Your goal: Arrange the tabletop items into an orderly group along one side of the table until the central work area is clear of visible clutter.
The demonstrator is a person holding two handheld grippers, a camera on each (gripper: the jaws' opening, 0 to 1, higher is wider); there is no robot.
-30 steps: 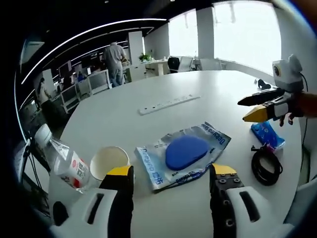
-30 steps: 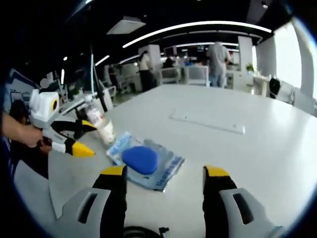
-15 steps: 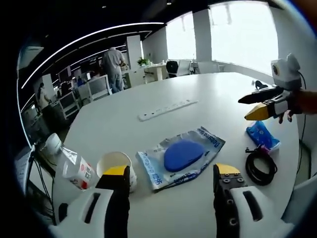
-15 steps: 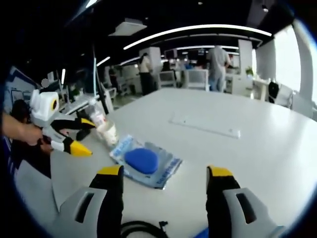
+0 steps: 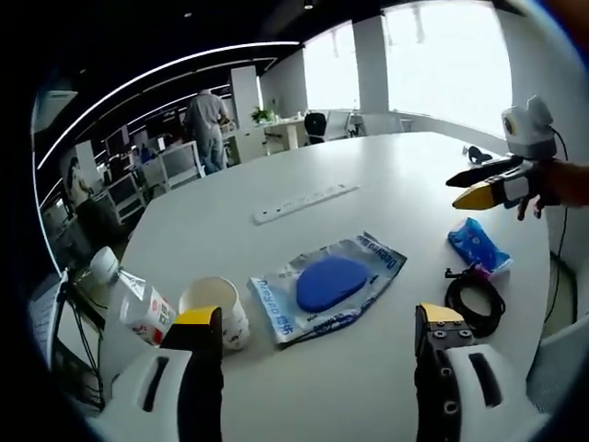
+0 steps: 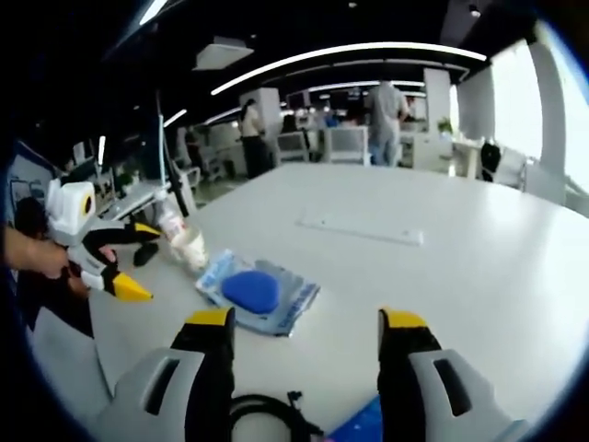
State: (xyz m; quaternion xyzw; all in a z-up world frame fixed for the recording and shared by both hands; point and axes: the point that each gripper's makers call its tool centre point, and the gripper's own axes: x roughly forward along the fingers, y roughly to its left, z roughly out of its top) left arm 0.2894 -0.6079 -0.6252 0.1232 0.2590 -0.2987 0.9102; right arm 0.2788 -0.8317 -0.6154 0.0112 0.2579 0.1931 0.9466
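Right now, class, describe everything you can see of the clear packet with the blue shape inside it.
The clear packet lies flat on the white table, roughly mid-table, unheld. It looks like crinkled transparent plastic with blue printed lettering along its edges, too small to read. Inside sits a smooth, rounded blue pad. A white cup stands just beside one end; whether they touch is unclear. In the right gripper view it appears again, also flat.

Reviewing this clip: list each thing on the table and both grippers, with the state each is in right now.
Left gripper: open, holding nothing.
Right gripper: open, holding nothing.
Bottle: lying on its side beside the cup.
Paper cup: upright.
Packet with blue pad: flat on the table.
Black cable: coiled.
Blue pouch: lying flat.
Power strip: lying flat.
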